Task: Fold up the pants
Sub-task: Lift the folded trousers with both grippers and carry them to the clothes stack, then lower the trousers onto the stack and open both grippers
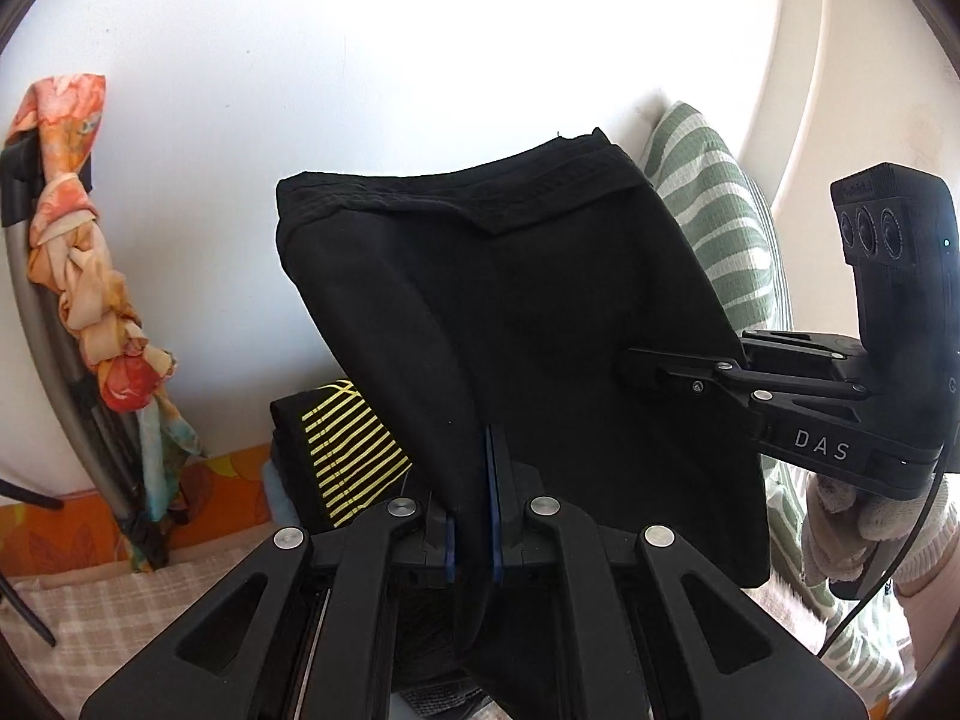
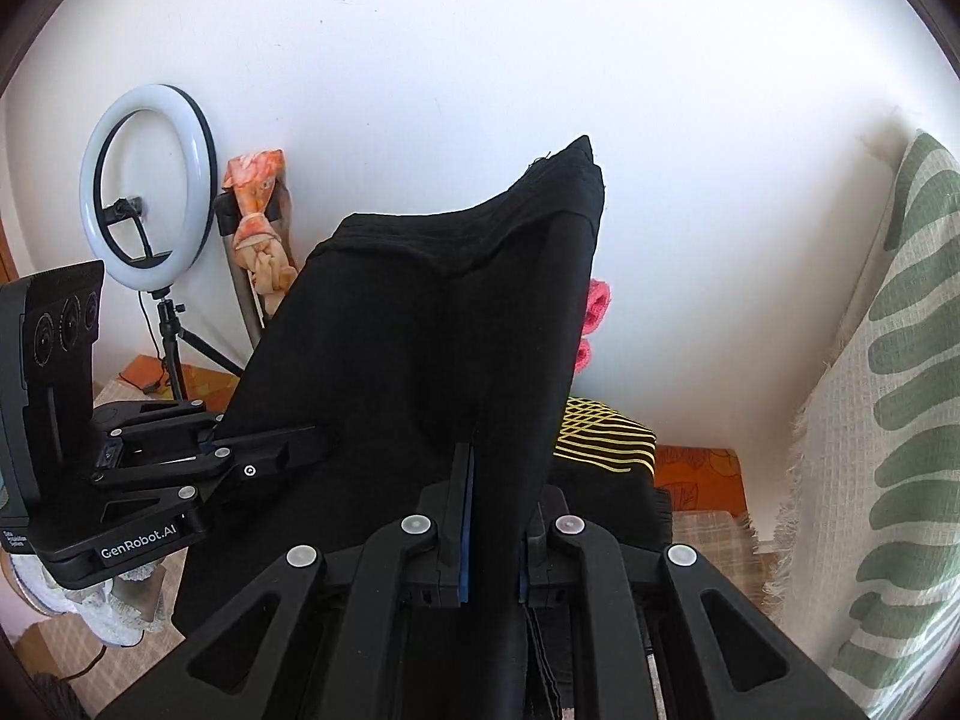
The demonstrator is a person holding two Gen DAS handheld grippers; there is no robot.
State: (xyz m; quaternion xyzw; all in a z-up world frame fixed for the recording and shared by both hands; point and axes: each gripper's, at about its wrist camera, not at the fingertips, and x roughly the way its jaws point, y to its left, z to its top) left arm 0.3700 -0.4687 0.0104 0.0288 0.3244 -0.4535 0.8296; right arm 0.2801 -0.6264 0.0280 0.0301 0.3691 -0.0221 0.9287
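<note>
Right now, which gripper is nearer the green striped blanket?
Right. The right gripper holds the black pants on the side next to the green striped blanket; the left gripper grips the far side.

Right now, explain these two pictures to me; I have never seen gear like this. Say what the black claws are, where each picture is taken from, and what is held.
No robot here: a person carries a hand-held claw in each hand, each with a camera looking along its fingers. One picture comes from the left claw, the other from the right claw. Both are clamped shut on the black pants, lifted in the air, and each camera sees the other claw from the side. Behind lie a black garment with yellow stripes, a green striped cushion and a ring light.
</note>
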